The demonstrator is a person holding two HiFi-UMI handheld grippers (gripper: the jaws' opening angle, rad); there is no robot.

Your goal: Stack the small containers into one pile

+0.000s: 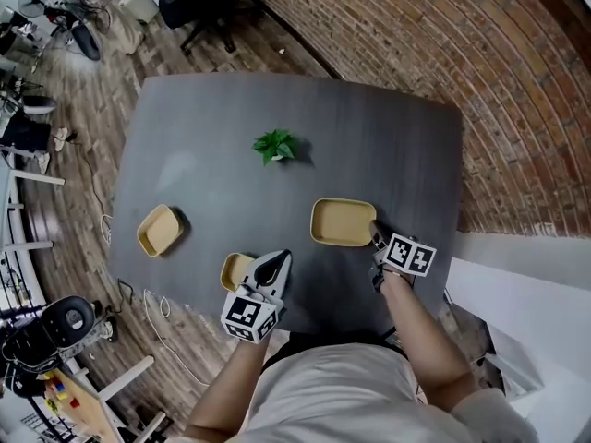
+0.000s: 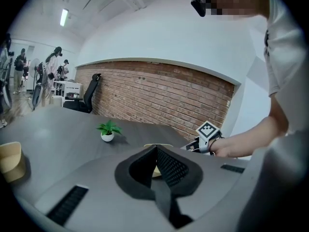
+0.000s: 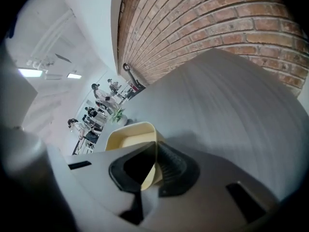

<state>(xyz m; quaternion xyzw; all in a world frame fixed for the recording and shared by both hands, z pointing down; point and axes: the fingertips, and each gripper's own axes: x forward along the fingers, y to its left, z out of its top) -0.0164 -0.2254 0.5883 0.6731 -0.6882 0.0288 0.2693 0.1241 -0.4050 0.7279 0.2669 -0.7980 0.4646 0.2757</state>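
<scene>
Beige big container (image 3: 130, 138) clenched by right claw (image 3: 155, 144); left claw (image 2: 156, 148) looks shut, half hiding a small container (image 1: 234, 270).

A dark grey table (image 1: 231, 137) with rounded corners stands on a wooden floor (image 1: 83, 109). A small plant (image 1: 276, 146) in a white pot sits near the table's middle, towards the far side. Three tan containers lie nearer. The left container (image 1: 160, 230) is well apart from the others, the front container (image 1: 235, 269) is by the near edge, and the bigger right container (image 1: 342, 221) is towards the right side.
</scene>
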